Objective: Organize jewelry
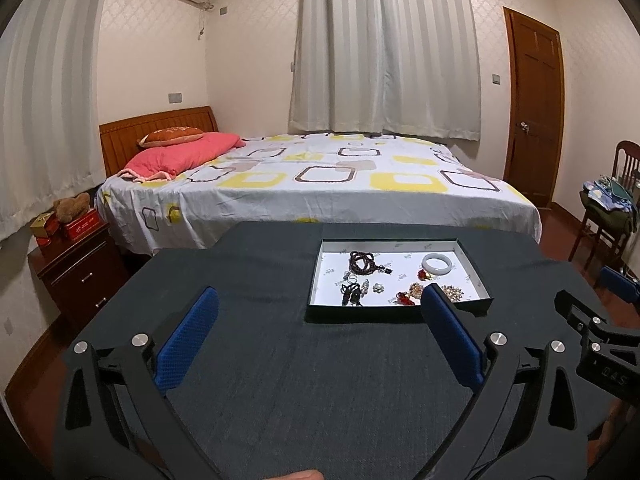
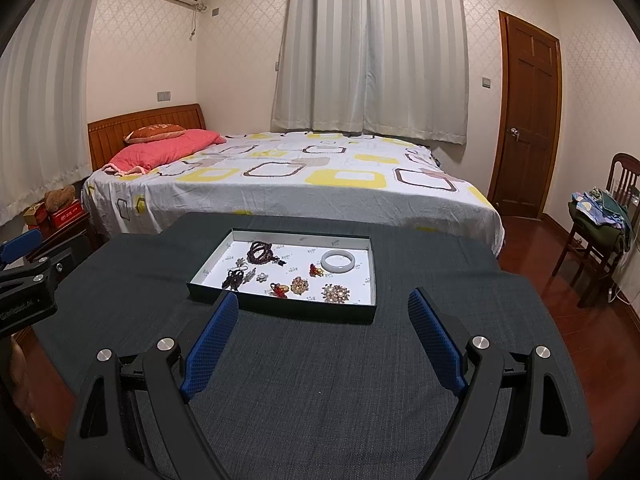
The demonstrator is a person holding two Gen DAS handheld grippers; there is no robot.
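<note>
A shallow black tray (image 1: 394,314) (image 2: 280,309) with a white floor sits on the dark grey table (image 1: 280,380) (image 2: 320,380). In it lie a dark bead bracelet (image 1: 362,262) (image 2: 261,252), a white jade bangle (image 1: 438,264) (image 2: 338,261), a gold brooch (image 2: 336,293), red and gold charms (image 2: 279,289) and several small pieces. My left gripper (image 1: 320,300) is open and empty, held above the table just short of the tray. My right gripper (image 2: 324,300) is open and empty, also just short of the tray. The right gripper shows at the right edge of the left wrist view (image 1: 618,284).
A bed (image 1: 320,184) with a patterned sheet stands right behind the table. A wooden nightstand (image 1: 80,272) with red boxes is at the left. A chair (image 2: 600,236) piled with clothes is at the right, near a closed door (image 2: 528,120).
</note>
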